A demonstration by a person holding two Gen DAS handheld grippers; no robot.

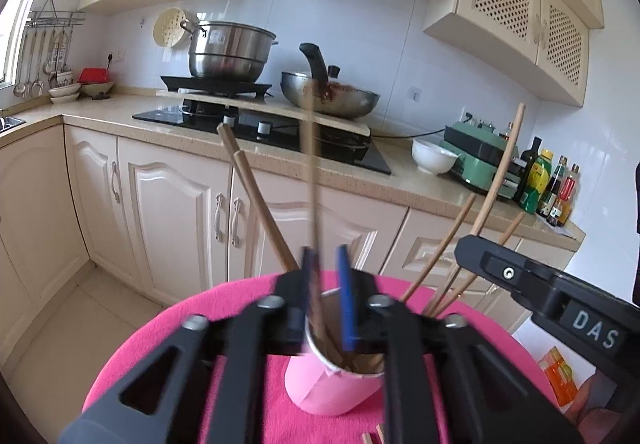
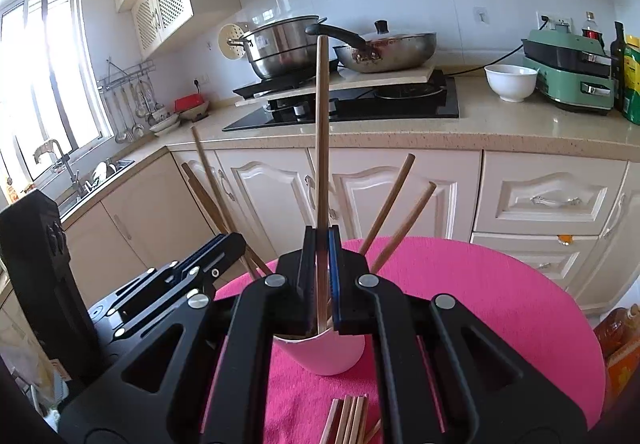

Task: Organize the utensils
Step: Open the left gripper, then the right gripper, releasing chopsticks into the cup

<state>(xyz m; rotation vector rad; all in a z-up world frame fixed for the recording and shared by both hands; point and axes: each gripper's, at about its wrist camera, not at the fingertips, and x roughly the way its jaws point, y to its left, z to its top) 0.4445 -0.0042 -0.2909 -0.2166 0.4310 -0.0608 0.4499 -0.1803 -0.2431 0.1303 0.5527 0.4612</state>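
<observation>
The round bench [image 2: 500, 308], covered with a pink cloth, is carrying a pink cup [image 2: 324, 354] near its near edge. The cup is standing upright and is already holding several wooden chopsticks, which are leaning out in a fan: two to the left [image 2: 208, 180] and two to the right [image 2: 400, 212]. On the cloth at the near side of the cup, a small bundle of loose chopsticks [image 2: 348, 420] is lying flat and is waiting to be sorted.

The right hand-held gripper [image 2: 322, 264] is hanging just above the mouth of the cup, and its two fingers are pressed on one wooden chopstick [image 2: 322, 148]. The long axis of this chopstick is almost vertical, running up far past the fingers, and its lower end is already dipping inside the rim of the cup. So the cup is lying straight below the gripper, along the same line as the stick; I judge that letting go is the main thing the coming move needs.

The left hand-held gripper [image 1: 328, 296] is coming from the left side and is also hovering over the same cup [image 1: 336, 384]. Its fingers are standing apart, with a blurred chopstick [image 1: 312, 184] between them, touching the left finger; whether they are holding it I cannot tell. The right one is the nearer to finishing the placing.
</observation>
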